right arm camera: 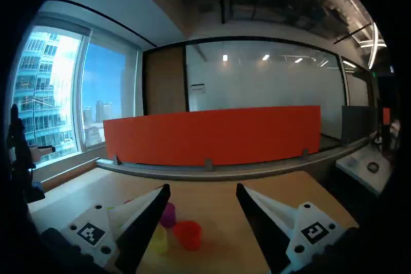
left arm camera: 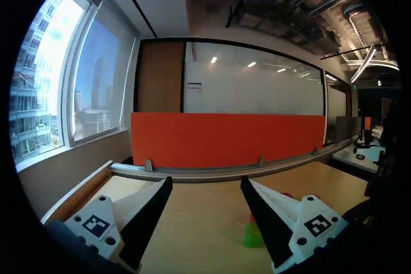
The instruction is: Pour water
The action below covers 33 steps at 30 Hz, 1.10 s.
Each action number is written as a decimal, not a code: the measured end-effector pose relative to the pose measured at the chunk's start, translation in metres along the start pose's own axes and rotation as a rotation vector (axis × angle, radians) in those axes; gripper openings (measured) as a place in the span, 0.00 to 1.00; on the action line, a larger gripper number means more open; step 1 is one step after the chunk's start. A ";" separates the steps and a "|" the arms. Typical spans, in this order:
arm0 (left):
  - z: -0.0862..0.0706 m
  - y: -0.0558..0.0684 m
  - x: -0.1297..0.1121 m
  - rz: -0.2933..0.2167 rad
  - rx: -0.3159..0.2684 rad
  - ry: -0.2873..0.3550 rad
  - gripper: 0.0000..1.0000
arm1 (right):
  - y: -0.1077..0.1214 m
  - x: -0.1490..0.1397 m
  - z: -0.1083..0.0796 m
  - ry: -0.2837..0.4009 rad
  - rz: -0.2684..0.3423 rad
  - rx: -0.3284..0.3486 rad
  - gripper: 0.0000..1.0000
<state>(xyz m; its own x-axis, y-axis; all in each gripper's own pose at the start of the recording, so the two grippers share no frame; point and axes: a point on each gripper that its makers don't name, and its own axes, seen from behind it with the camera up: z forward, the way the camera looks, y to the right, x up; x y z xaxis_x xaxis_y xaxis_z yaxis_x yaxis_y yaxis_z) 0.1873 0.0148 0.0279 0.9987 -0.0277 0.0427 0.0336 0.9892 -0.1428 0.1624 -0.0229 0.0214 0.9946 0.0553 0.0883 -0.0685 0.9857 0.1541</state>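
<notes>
Right gripper view shows three cups: red (right arm camera: pixel 188 234), purple (right arm camera: pixel 168 214), yellow (right arm camera: pixel 158 239).

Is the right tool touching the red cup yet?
Apart. Right gripper view: the right tool is open, and the red cup stands clear of both fingers.

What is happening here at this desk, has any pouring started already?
Not yet. A person holds two grippers above a wooden desk, and the left gripper and the right gripper are both open and empty. Ahead of the right gripper stand a red cup, a purple cup and a yellow cup, close together. The left gripper view shows a green cup beside its finger. No cup is gripped.
</notes>
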 end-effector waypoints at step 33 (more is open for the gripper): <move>0.005 0.088 0.027 -0.031 -0.398 0.018 0.99 | -0.054 0.024 -0.008 0.003 -0.055 0.336 1.00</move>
<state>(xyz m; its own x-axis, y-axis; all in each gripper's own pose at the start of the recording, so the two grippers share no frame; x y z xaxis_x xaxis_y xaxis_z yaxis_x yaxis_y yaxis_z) 0.2167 0.1013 0.0214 0.9974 -0.0626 0.0366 0.0726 0.8548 -0.5139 0.1910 -0.0732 0.0073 0.9977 0.0046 0.0681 -0.0365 0.8794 0.4746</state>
